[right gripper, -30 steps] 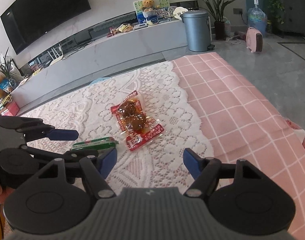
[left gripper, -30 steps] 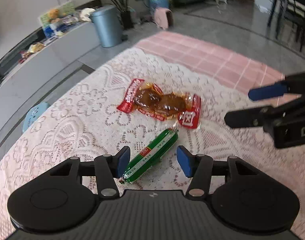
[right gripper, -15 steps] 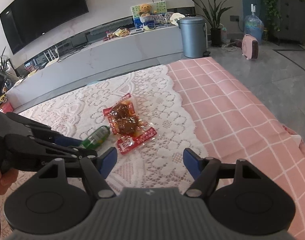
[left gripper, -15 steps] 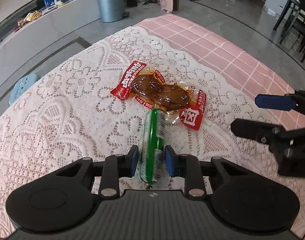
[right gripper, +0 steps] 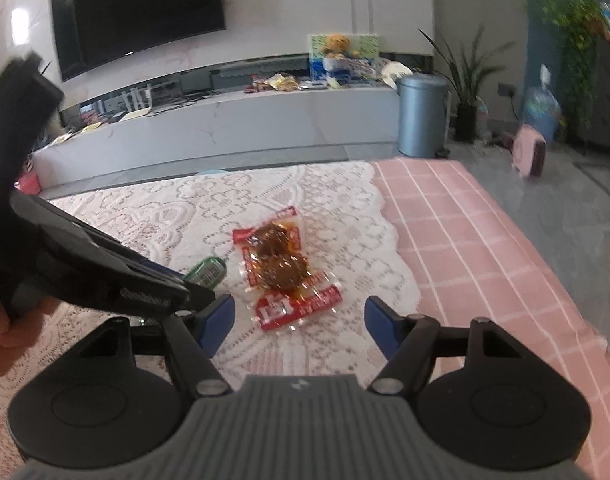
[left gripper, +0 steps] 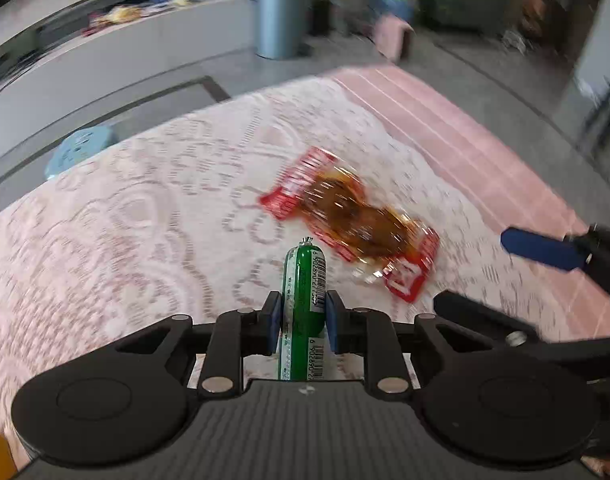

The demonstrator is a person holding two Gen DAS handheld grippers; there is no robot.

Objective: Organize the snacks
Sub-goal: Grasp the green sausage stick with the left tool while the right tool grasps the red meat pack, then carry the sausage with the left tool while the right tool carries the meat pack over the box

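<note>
— Fingers first: what has the left gripper (left gripper: pixel 303 322) got?

— Its blue pads (left gripper: pixel 273 322) are pressed against both sides of a green sausage stick (left gripper: pixel 304 300), which points straight forward past the fingertips; the barcode strip faces up.

— And the right gripper (right gripper: pixel 299 320)?

— Spread wide, nothing between its fingers. Just ahead of that gap lies a red-edged clear packet of braised meat (right gripper: pixel 283 268), flat on the white lace cloth (right gripper: pixel 185 208).

— Where is that packet relative to the left fingers?

— Ahead and to the right of the sausage's tip, apart from it. From the right wrist view the sausage's green end (right gripper: pixel 207 270) pokes out beyond the left gripper's tips, left of the packet.

— Further out?

— Right of the lace, a pink checked tablecloth (right gripper: pixel 485 248); beyond the table a grey-blue bin (right gripper: pixel 421 114) and a wall television (right gripper: pixel 137 12).
</note>
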